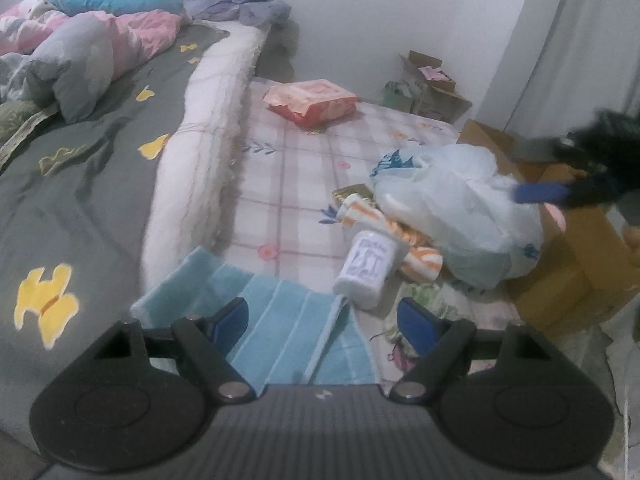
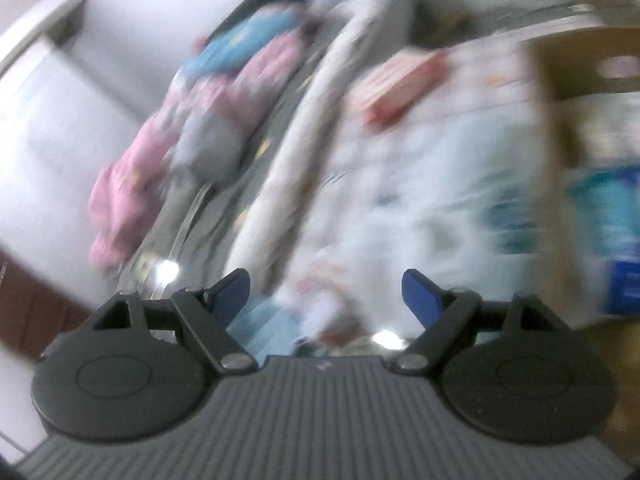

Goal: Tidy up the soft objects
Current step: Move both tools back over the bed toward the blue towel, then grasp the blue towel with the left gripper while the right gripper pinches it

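On the far left of the left wrist view, a dark grey bedspread [image 1: 92, 184] with yellow shapes covers the bed, and a rumpled pink and grey quilt [image 1: 80, 48] lies on it near the head end. A white fleecy blanket edge [image 1: 200, 136] runs down the bed's side, next to a checked floral sheet [image 1: 304, 168].

The left gripper [image 1: 322, 322] hovers low over a light blue towel [image 1: 280, 320], its blue fingers spread wide apart with nothing between them. The towel lies directly under and just ahead of the fingers, partly folded. Its ribbed stripes and long axis run from the gripper's base away and to the left, toward the fleecy edge, and one raised corner points up beside the left finger.

Just right of the towel, a white bottle [image 1: 366, 268] with blue print lies tilted on its side, its base toward the gripper. It rests against an orange-and-white striped cloth [image 1: 384, 236]. Behind that sits a pale plastic bag [image 1: 460, 216], and further back a red-orange packet [image 1: 312, 102]. A brown cardboard box [image 1: 576, 264] stands at the right.

The right gripper [image 1: 536, 192] appears blurred above the bag. In its own view, heavily smeared, the right gripper's [image 2: 326, 296] fingers stand wide apart and hold nothing, with a patch of the blue towel [image 2: 260, 320] visible just below them.
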The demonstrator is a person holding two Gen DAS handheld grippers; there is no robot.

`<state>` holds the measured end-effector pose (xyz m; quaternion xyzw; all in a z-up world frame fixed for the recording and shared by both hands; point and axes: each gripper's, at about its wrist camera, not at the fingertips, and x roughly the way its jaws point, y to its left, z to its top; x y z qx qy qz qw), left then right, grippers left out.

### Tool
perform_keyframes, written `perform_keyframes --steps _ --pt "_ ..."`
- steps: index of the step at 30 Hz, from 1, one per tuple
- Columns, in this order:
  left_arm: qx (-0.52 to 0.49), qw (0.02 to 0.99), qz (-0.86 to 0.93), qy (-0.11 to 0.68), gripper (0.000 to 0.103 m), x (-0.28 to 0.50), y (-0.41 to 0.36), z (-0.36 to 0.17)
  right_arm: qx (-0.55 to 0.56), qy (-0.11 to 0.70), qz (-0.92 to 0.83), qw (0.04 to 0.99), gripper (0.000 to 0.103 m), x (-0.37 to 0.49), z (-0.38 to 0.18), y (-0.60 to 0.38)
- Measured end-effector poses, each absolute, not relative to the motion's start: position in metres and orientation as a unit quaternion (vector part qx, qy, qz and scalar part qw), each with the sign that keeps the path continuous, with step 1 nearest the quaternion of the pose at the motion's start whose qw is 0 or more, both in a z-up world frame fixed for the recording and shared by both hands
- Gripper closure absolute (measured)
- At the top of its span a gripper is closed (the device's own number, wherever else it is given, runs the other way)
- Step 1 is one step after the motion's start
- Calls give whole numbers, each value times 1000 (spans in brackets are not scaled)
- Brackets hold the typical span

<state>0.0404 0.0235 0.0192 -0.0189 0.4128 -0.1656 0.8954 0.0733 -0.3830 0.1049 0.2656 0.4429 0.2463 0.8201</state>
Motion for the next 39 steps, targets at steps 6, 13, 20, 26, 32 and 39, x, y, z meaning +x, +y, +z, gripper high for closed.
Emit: perform_keyframes --steps 6,13,20,26,32,39 --pt "6 917 -110 383 21 39 45 22 204 495 318 783 32 104 93 -276" --pt "59 911 -71 402 31 58 62 7 222 537 348 736 43 91 60 -240" --pt "97 900 -54 421 87 70 59 -14 256 573 326 707 48 71 10 -235" --pt "90 908 -88 401 98 57 47 -4 260 558 318 721 48 67 9 -243" --pt "25 896 -211 389 98 41 23 1 264 532 313 741 47 69 25 -259" --pt "14 857 -272 437 98 38 -3 -30 283 511 329 742 48 74 41 -263"
